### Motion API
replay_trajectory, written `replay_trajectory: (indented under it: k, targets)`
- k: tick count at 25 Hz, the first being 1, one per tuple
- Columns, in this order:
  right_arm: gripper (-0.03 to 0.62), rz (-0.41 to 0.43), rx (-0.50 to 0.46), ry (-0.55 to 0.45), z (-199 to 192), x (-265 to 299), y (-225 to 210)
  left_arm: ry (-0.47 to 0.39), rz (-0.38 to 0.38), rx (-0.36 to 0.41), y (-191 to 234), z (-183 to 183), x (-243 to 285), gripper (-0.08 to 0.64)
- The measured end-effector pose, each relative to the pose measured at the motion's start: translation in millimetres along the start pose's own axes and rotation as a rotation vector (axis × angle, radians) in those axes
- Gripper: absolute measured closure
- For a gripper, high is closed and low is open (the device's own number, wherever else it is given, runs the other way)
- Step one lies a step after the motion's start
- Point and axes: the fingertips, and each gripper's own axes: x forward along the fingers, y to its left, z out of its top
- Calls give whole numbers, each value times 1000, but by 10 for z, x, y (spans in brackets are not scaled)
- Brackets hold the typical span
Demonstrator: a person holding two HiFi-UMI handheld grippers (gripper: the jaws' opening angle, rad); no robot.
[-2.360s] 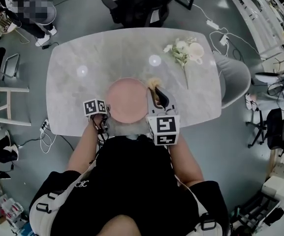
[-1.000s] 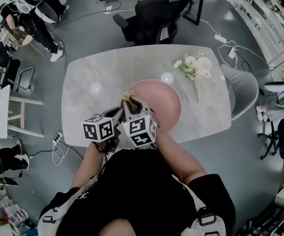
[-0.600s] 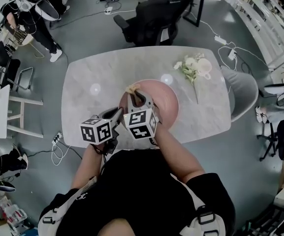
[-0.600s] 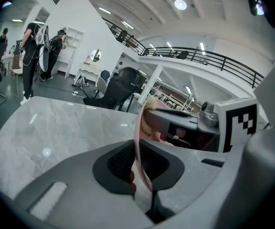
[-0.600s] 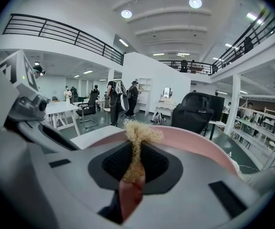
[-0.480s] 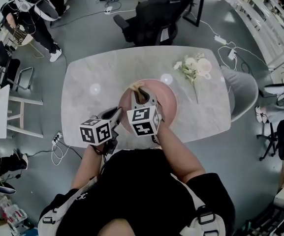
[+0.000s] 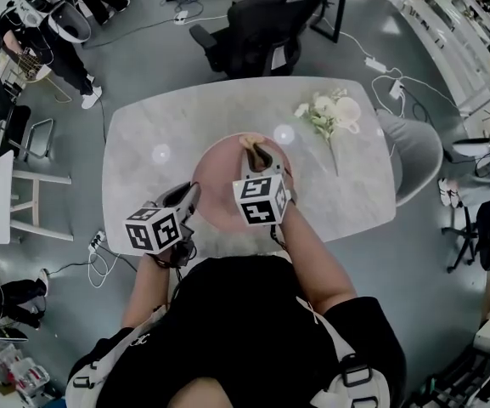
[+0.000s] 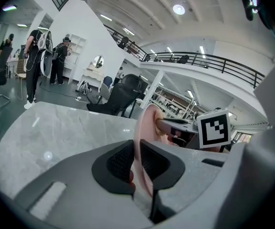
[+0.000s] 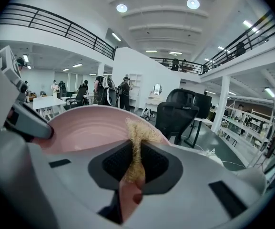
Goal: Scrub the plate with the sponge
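Observation:
A pink plate (image 7: pixel 215 189) is held up off the marble table (image 7: pixel 143 134), tilted. My left gripper (image 7: pixel 192 195) is shut on its left rim; in the left gripper view the plate (image 8: pixel 144 123) stands edge-on between the jaws of the left gripper (image 8: pixel 139 163). My right gripper (image 7: pixel 257 153) is shut on a tan fibrous sponge (image 7: pixel 249 143), which rests on the plate near its far rim. The right gripper view shows the sponge (image 9: pixel 137 135) pinched in the right gripper (image 9: pixel 136 161), with the plate's bowl (image 9: pixel 85 128) right behind it.
White flowers and a cup (image 7: pixel 329 109) lie on the table's far right. A black office chair (image 7: pixel 253 32) stands behind the table, a grey chair (image 7: pixel 410 155) to its right. People (image 7: pixel 49 24) stand far off at the left.
The plate, flat on the table 2.4 s ago, is now held up by my left gripper. Over the last second my right gripper has drawn the sponge from the plate's left part toward its far right rim.

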Motion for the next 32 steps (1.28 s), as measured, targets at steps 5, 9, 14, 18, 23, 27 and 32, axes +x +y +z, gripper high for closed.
replay_trajectory:
  k: [5,9,14,18,23,27,32]
  targets:
    - [537,-34,9,49,-193,-19,-184,-48,24,-34,122,113,-110,520]
    - [538,-14,-10,96,-352,-31,-154,-80,54,-82,245,194,-154,520]
    - [537,64,-25,160,-578,-59,70,-123,99,-178,432,218,-168,518]
    - [537,151,-69,217,-719,-117,364,-156,132,-253,551,261,-177,518]
    - [537,278,-100,271,-842,-189,803,-182,157,-308,627,272,-177,517]
    - [538,395,-59,297,-854,-249,1136,-188,155,-315,615,269,-188,511]
    - [538,504,-19,304,-750,-292,1441,-169,133,-271,465,264,-132,509]
